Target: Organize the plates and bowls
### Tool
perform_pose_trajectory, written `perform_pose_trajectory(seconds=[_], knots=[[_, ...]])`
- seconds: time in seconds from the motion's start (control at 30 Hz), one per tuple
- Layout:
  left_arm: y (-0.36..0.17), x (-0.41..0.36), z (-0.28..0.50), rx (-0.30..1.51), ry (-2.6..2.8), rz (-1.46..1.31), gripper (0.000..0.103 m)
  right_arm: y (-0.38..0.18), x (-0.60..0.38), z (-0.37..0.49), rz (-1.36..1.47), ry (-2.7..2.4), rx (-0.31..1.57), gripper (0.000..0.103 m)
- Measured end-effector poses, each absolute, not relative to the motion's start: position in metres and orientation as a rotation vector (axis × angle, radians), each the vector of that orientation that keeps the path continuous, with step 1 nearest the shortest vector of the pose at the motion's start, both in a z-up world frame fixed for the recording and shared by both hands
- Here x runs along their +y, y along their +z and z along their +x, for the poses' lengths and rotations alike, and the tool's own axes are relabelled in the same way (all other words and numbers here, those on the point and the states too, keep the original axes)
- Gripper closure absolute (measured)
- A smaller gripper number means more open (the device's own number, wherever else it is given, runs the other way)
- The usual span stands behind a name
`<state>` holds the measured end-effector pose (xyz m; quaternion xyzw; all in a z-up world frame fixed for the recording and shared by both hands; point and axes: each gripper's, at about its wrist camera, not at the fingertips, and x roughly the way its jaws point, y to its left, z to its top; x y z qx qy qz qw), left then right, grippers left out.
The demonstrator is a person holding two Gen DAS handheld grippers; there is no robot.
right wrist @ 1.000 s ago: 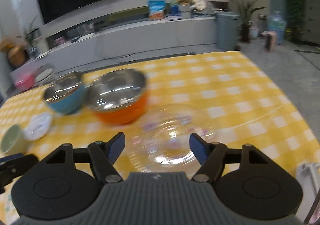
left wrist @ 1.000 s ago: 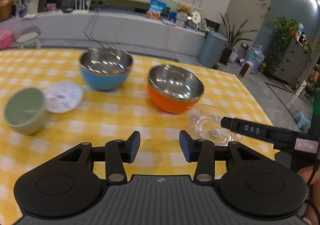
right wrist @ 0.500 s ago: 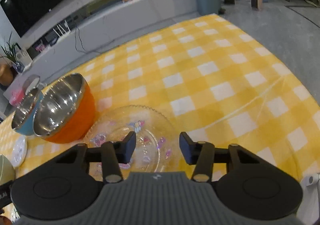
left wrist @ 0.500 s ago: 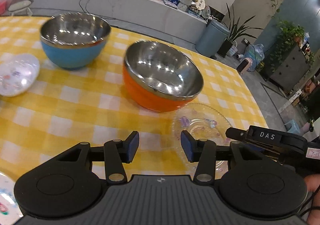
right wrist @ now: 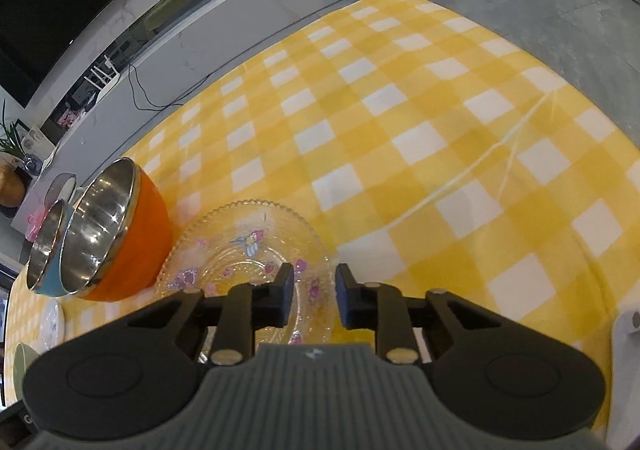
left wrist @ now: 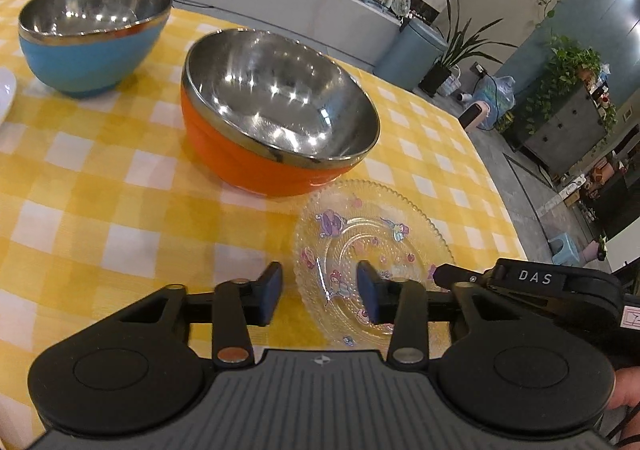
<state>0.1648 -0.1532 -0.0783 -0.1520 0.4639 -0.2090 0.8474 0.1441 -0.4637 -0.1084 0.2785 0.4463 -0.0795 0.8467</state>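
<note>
Glass plate (right wrist: pixel 244 250), beaded rim and cartoon prints, straddled by both closing grippers (left wrist: pixel 318 296) (right wrist: pixel 314 296), neither gripping yet.

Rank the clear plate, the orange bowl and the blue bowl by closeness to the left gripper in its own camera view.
1. Clear glass plate, its left edge between the left gripper's closing fingers.
2. Orange bowl, just beyond the plate.
3. Blue bowl, farthest, upper left.
</note>
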Motion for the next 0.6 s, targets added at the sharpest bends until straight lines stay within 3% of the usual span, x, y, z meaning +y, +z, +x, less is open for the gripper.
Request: perform_pose_trajectory(seconds=[0.23, 0.6], knots=[[-0.082, -0.152, 0.165, 0.974, -0.412, -0.304, 0.089, -0.109, -0.464, 0.143, 0.57, -0.168, 0.935, 0.09], [-0.066, -0.142, 0.15, 0.956, -0.384, -0.277, 0.092, -0.102, -0.456, 0.132, 0.559, -0.145, 0.958, 0.093]])
